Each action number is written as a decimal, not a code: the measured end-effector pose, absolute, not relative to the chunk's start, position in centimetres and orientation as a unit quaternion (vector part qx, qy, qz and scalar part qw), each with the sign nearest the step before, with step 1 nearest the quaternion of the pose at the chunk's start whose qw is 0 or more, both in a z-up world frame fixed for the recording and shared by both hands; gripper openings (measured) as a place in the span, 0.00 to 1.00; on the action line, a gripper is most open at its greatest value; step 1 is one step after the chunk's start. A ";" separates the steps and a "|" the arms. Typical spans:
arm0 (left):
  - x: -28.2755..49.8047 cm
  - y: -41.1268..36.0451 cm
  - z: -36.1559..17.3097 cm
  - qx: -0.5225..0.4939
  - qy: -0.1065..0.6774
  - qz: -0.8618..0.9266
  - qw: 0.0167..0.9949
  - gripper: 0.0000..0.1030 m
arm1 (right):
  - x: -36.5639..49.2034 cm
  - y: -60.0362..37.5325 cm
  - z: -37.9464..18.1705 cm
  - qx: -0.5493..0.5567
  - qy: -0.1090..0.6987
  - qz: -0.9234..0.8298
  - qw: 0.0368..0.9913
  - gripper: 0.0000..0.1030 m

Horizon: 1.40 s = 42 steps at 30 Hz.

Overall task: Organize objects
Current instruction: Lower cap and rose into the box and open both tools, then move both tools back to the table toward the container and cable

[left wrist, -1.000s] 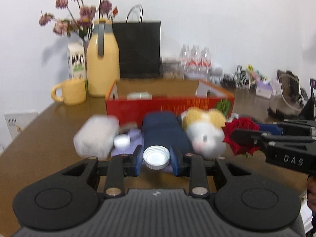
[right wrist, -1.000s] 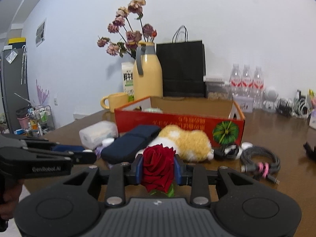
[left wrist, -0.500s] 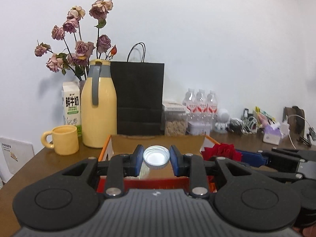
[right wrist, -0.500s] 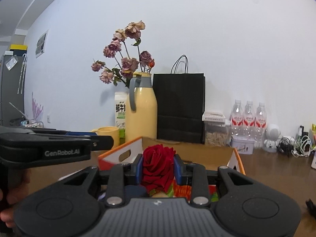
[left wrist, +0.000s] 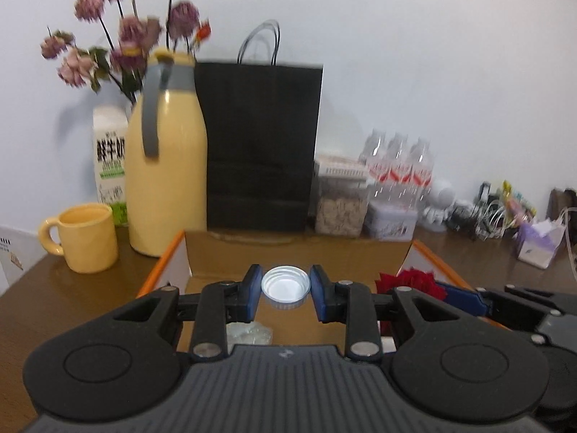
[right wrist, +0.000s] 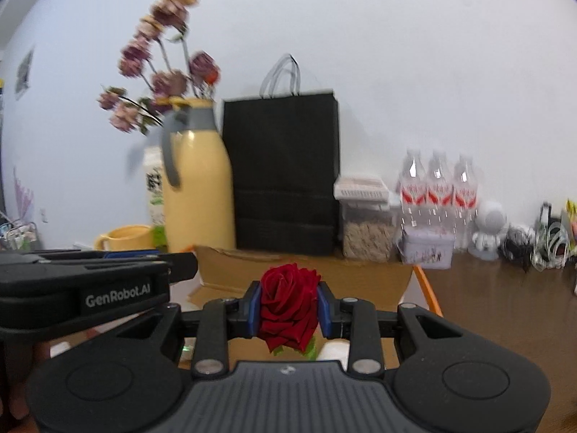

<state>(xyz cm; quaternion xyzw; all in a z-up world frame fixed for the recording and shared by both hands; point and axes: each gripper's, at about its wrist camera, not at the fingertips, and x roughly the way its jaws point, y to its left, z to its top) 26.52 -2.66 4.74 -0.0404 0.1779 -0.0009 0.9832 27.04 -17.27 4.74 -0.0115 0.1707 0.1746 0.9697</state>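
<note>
My left gripper (left wrist: pixel 285 290) is shut on a white jar lid (left wrist: pixel 285 286) and holds it over the open cardboard box (left wrist: pixel 252 252) with orange-red sides. My right gripper (right wrist: pixel 288 308) is shut on a red rose (right wrist: pixel 288 306) and holds it above the same box (right wrist: pixel 324 278). The rose also shows at the right in the left wrist view (left wrist: pixel 411 283). The left gripper's body crosses the left side of the right wrist view (right wrist: pixel 90 288). A pale crumpled item (left wrist: pixel 249 333) lies inside the box below the left gripper.
Behind the box stand a yellow jug (left wrist: pixel 167 166) with dried flowers (left wrist: pixel 126 32), a milk carton (left wrist: pixel 108 158), a yellow mug (left wrist: pixel 84 241), a black paper bag (left wrist: pixel 259 144), a cereal container (left wrist: pixel 340 195), water bottles (left wrist: pixel 396 166) and a tangle of cables (left wrist: pixel 487 213) on the brown table (left wrist: pixel 65 288).
Both grippers have risen from the table items, carried the lid and rose forward over the box, and now dip slightly toward its inside.
</note>
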 end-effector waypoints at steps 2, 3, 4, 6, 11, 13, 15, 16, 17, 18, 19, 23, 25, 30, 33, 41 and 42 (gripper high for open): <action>27.2 -2.6 3.8 -0.034 0.197 -0.003 0.980 0.29 | 27.6 -17.4 4.0 -0.013 0.191 0.173 0.966 0.29; 27.4 -2.5 3.5 -0.034 0.205 -0.004 0.978 0.29 | 27.7 -17.5 3.8 -0.012 0.197 0.172 0.965 0.29; 27.5 -2.4 3.2 -0.034 0.210 -0.004 0.977 0.29 | 27.8 -17.5 3.7 -0.012 0.200 0.170 0.965 0.29; 27.5 -2.4 2.9 -0.033 0.214 -0.004 0.976 0.29 | 27.8 -17.5 3.5 -0.014 0.203 0.167 0.965 0.29; 26.9 -2.2 2.6 -0.028 0.208 0.003 0.978 0.29 | 27.7 -17.3 2.8 -0.018 0.217 0.166 0.962 0.30; 26.7 -2.2 2.6 -0.028 0.203 0.011 0.979 0.33 | 27.6 -17.3 2.7 -0.020 0.221 0.164 0.961 0.34; 26.3 -2.0 2.8 -0.029 0.195 0.017 0.980 0.53 | 27.4 -17.3 2.6 -0.022 0.220 0.161 0.962 0.37; 26.1 -2.0 2.8 -0.028 0.190 0.021 0.981 0.58 | 27.3 -17.3 2.6 -0.022 0.219 0.160 0.962 0.41; 25.8 -2.0 2.9 -0.026 0.182 0.026 0.983 0.72 | 27.3 -17.4 2.6 -0.022 0.217 0.158 0.963 0.53; 25.6 -2.0 3.0 -0.025 0.176 0.030 0.984 0.91 | 27.3 -17.4 2.6 -0.022 0.216 0.156 0.964 0.73; 25.4 -2.0 3.1 -0.025 0.167 0.034 0.985 1.00 | 27.3 -17.5 2.6 -0.021 0.215 0.156 0.964 0.84; 24.9 -2.0 3.3 -0.027 0.148 0.041 0.988 1.00 | 27.1 -17.8 2.8 -0.014 0.205 0.152 0.967 1.00; 24.9 -1.9 3.4 -0.029 0.146 0.043 0.988 1.00 | 27.1 -17.8 2.8 -0.014 0.204 0.152 0.967 1.00; 24.6 -1.7 3.6 -0.034 0.139 0.047 0.989 1.00 | 26.9 -18.0 2.9 -0.013 0.200 0.151 0.968 1.00; 24.3 -1.6 3.7 -0.035 0.132 0.049 0.989 1.00 | 26.7 -18.1 3.0 -0.011 0.193 0.152 0.969 1.00; 23.1 -1.5 4.2 -0.035 0.116 0.047 0.992 1.00 | 25.6 -18.3 3.6 -0.012 0.166 0.155 0.974 1.00; 22.9 -1.5 4.3 -0.035 0.113 0.046 0.992 1.00 | 25.3 -18.4 3.7 -0.013 0.163 0.156 0.974 1.00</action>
